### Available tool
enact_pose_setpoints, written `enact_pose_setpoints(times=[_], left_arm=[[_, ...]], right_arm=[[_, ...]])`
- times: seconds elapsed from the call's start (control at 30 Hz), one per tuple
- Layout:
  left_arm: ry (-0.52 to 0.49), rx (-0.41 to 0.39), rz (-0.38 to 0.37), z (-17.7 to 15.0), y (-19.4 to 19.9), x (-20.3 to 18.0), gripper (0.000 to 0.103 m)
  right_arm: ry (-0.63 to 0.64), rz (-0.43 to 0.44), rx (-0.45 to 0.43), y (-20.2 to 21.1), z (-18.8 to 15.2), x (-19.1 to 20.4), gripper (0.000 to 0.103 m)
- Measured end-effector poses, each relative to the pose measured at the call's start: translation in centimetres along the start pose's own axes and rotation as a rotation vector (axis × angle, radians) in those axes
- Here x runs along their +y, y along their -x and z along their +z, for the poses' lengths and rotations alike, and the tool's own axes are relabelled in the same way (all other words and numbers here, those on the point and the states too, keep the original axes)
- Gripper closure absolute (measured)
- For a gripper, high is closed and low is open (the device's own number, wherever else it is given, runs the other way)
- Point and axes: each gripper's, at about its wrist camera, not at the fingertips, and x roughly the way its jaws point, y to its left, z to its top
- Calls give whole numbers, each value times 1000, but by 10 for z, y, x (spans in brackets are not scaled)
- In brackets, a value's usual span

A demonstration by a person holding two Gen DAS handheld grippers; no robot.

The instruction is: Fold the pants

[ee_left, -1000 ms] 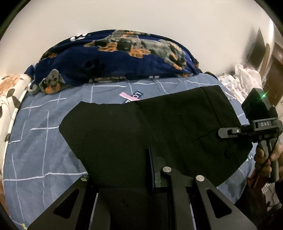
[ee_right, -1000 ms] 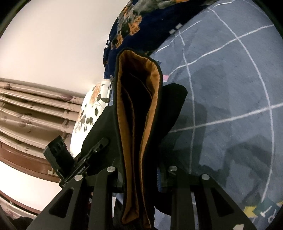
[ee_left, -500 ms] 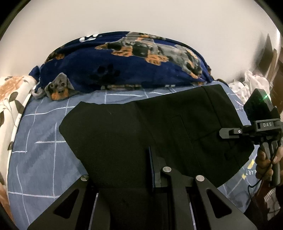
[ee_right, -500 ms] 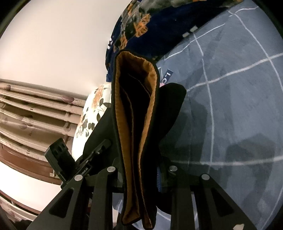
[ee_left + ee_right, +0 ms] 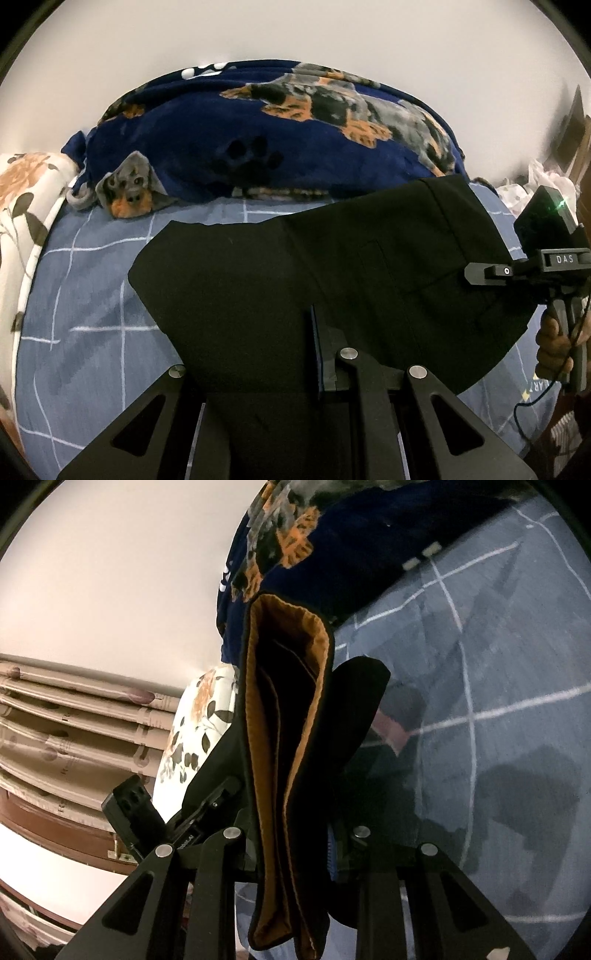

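The black pants (image 5: pixel 332 280) hang spread above the blue checked bedsheet (image 5: pixel 85 302), just in front of the dog-print blanket (image 5: pixel 266 147). The left gripper (image 5: pixel 314 354) is clenched on one edge of them, and the right gripper (image 5: pixel 291 845) pinches the waistband, its orange lining (image 5: pixel 255 738) bunched between the jaws. The cloth looks soft, matte and fairly light, so I expect it to sag and slide between holds. Corners and the thicker, stitched waistband seem the surest places to grip.

Left jaws' tips under black pants (image 5: pixel 332 280).
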Motion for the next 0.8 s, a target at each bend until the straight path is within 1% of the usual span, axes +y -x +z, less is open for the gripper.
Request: enact_pose_setpoints(times=[0.4, 0.63, 0.8], left_arm=[[25, -23, 25, 31, -15, 24, 90], [26, -34, 44, 42, -25, 33, 90], [54, -28, 51, 45, -36, 45, 90]], right_arm=[[-11, 40, -25, -8, 23, -5, 80], [-23, 64, -36, -10, 34, -12, 80], [-36, 75, -38, -13, 41, -19, 80]])
